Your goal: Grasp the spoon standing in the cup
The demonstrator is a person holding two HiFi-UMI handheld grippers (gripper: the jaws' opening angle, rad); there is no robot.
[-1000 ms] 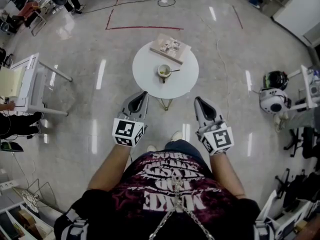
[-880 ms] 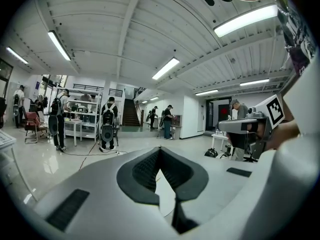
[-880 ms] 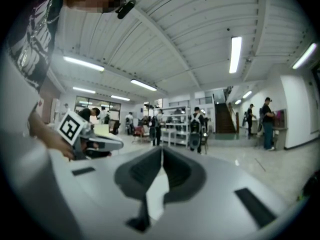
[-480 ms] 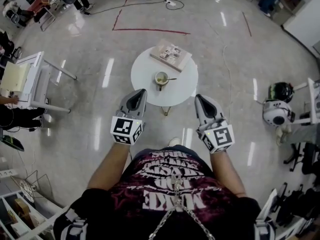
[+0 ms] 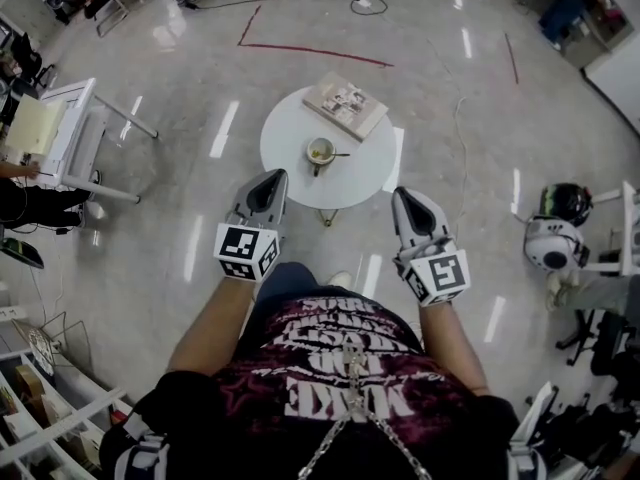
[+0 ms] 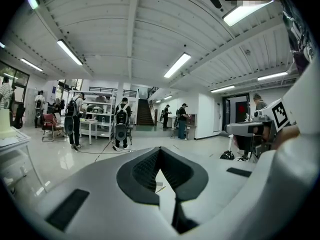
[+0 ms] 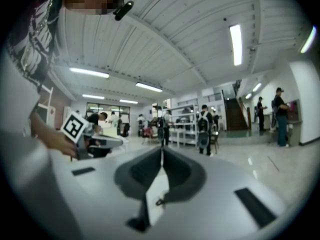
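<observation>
**On the near side of the round table (image 5: 290,138): both grippers closed, nothing held**

Left gripper (image 5: 272,179): jaws together, tips touching. Its own view (image 6: 159,149) confirms this, with nothing between the pads. Only a pale surface shows through the hollow behind the tips.

Right gripper (image 5: 400,194): jaws together, tips meeting in a straight seam (image 7: 161,150). It is empty as well.

Both grippers are held side by side with tips pointing toward the table and marker cubes toward the person. In the head view the left tip lies at the table's near-left edge and the right tip just off its near-right edge. Height above the tabletop cannot be told.

Cup (image 5: 321,151): on the table near its middle, ahead of the gap between the grippers and well apart from both.

Spoon (image 5: 340,155): in the cup, handle leaning out over the rim toward the right. Neither gripper touches it.

Book (image 5: 345,106): flat at the table's far edge, beyond the cup and apart from it.

Surroundings: a glossy floor (image 5: 200,218) with a red tape line (image 5: 315,55) past the table. A white desk (image 5: 60,128) stands off to the left. The gripper views show a hall with strip lights overhead and people standing at distant benches.
</observation>
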